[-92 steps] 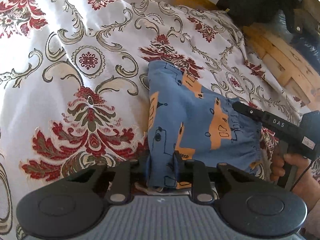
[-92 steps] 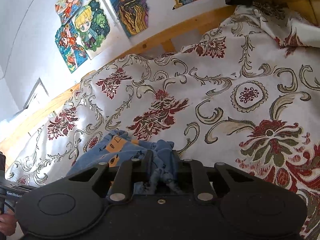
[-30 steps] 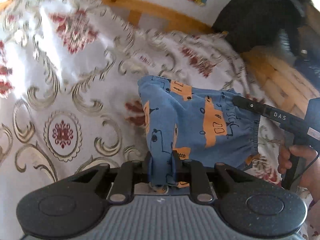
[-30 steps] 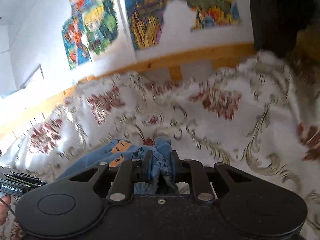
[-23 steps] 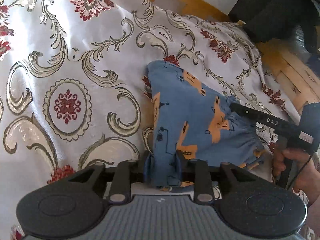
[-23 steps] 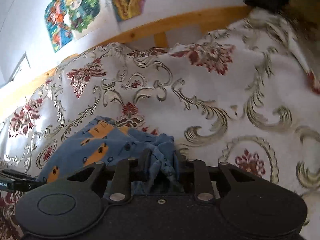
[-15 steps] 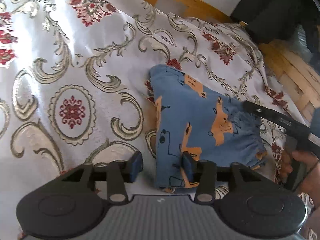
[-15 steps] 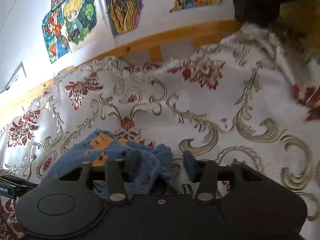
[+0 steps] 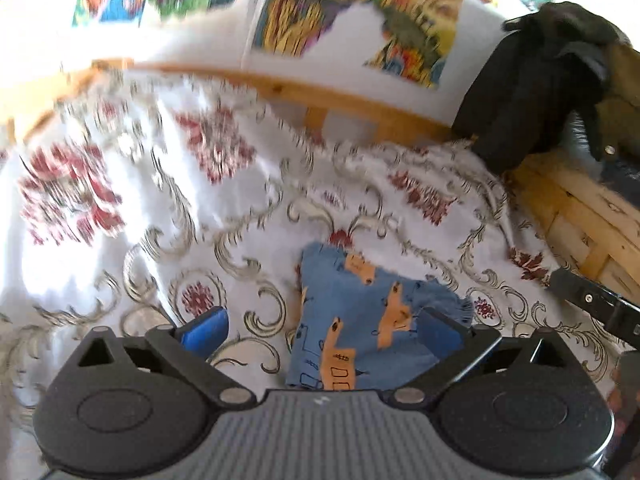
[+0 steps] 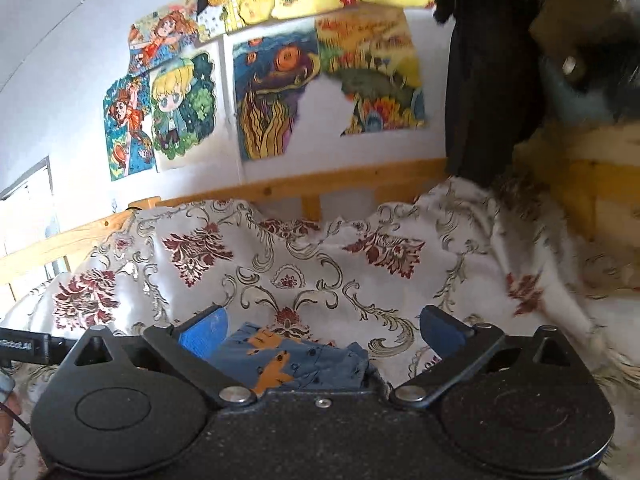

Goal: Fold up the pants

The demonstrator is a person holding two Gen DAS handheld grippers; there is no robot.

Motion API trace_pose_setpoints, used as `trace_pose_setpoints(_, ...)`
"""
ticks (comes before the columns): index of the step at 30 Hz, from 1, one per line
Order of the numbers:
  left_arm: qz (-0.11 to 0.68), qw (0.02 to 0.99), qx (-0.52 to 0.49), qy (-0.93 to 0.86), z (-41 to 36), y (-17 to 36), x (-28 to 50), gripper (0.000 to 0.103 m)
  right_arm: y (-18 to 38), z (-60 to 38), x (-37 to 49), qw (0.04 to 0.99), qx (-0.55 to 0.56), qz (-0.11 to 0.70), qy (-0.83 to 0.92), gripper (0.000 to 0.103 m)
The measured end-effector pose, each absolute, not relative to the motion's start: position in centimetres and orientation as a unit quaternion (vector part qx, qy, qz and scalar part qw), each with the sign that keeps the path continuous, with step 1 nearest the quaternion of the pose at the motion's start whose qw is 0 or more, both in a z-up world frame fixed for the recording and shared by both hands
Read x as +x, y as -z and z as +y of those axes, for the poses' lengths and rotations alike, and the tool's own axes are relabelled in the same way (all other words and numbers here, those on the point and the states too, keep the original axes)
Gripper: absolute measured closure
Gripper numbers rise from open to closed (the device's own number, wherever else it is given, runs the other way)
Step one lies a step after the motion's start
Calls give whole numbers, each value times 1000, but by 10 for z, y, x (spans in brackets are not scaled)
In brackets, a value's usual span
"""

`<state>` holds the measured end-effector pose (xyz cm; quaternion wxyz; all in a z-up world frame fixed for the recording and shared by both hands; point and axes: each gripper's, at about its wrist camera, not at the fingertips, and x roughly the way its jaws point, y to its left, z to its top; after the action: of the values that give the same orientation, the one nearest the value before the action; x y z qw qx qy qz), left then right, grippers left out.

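both grippers released, now spread wide | pants (image 9: 360,320) folded compact, blue-orange print

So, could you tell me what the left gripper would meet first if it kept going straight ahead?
Probably the folded blue pants lying between the open left gripper fingers, then the floral bedspread beyond; depth is unclear.

Left wrist view: we get motion blur across the posters (image 9: 344,12) and the far bedspread (image 9: 120,184), so pattern detail is unreadable. Our own gripper body hides the near edge of the pants (image 9: 360,320). The right gripper (image 9: 592,304) is cut off at the frame edge. Right wrist view: we only see a strip of the pants (image 10: 296,360); the black garment (image 10: 488,80) runs out the top.
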<state>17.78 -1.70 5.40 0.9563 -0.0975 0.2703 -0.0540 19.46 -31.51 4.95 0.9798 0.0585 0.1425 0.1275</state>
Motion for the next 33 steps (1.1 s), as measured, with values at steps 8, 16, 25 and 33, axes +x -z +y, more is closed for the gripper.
trace_pose_setpoints(8,261,964,-40,30,-43,-60,115,0,-63,-303,111,987,35,137,-83,1)
trace_pose_setpoints(16,281,959,-36,25,-38,-43,79,0,-43,-302,68,986,36,149,-64,1)
trace_pose_setpoints(25,295,955,-44,9,-30,-33,77,0,-28,-304,70,980,48,181,-71,1)
trace_pose_setpoints(33,299,953,-40,9,-31,-33,78,0,-27,-305,73,978,50,188,-76,1)
